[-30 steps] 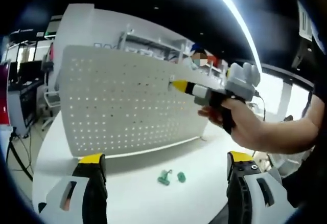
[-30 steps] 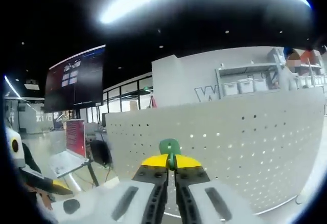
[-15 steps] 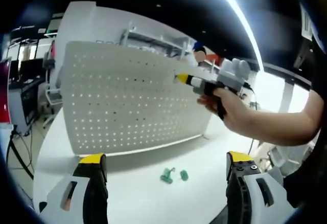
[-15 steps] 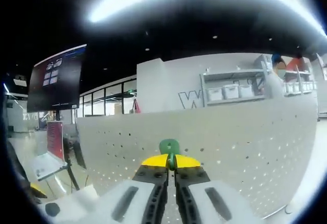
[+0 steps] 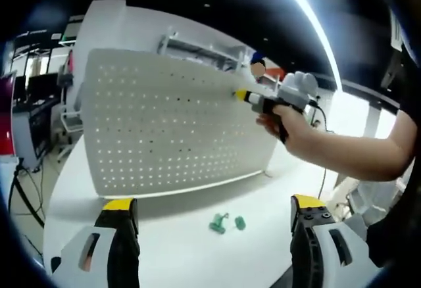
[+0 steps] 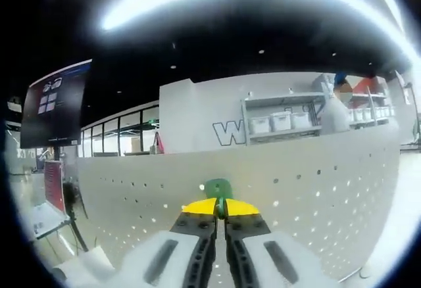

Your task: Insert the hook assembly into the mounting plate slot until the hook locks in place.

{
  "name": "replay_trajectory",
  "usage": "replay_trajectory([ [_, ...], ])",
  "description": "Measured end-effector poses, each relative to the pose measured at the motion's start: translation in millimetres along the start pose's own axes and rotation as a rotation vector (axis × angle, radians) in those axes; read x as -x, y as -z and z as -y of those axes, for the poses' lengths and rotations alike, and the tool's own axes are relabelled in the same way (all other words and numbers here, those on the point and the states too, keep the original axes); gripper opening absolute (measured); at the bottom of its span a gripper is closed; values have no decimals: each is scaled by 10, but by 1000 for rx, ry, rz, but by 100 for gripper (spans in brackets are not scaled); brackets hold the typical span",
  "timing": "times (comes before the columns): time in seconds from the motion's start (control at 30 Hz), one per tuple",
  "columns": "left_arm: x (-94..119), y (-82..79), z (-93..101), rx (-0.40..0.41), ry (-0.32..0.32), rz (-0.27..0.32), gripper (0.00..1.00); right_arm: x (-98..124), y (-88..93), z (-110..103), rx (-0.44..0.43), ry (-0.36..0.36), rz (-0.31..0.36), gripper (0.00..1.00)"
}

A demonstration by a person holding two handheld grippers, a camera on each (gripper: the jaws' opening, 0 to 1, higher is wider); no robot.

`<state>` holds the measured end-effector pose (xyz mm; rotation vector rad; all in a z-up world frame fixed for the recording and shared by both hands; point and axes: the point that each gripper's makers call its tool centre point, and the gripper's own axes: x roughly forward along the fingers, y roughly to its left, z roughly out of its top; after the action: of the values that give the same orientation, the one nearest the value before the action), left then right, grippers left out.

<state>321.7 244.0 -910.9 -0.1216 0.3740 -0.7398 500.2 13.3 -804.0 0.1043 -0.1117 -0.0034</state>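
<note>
A white pegboard mounting plate (image 5: pixel 171 127) stands upright on the white table (image 5: pixel 191 248). In the left gripper view, the right gripper (image 5: pixel 241 95), held by a person's hand (image 5: pixel 289 120), has its yellow tips close against the plate's upper right area. My left gripper (image 5: pixel 210 212) is open, low over the table, with nothing between its fingers. Two green hooks (image 5: pixel 225 223) lie on the table in front of the plate. In the right gripper view, my right gripper (image 6: pixel 220 207) is shut on a green hook (image 6: pixel 218 189), right at the perforated plate (image 6: pixel 316 189).
Behind the plate are a white wall, shelves with bins (image 6: pixel 276 123) and a dark screen (image 6: pixel 56 104). Desks and monitors (image 5: pixel 29 114) stand at the left. A cable (image 5: pixel 323 183) hangs from the right gripper. The table's front edge curves near the left gripper.
The right gripper with the green hook has moved up and to the right along the plate. The left gripper stays open and roughly in place.
</note>
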Motion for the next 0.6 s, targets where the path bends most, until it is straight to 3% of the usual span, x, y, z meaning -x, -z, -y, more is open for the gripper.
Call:
replay_trajectory([
  [0.6,15,32,-58,8,-4,-13,96,-47,42,12,-18,40,1,0],
])
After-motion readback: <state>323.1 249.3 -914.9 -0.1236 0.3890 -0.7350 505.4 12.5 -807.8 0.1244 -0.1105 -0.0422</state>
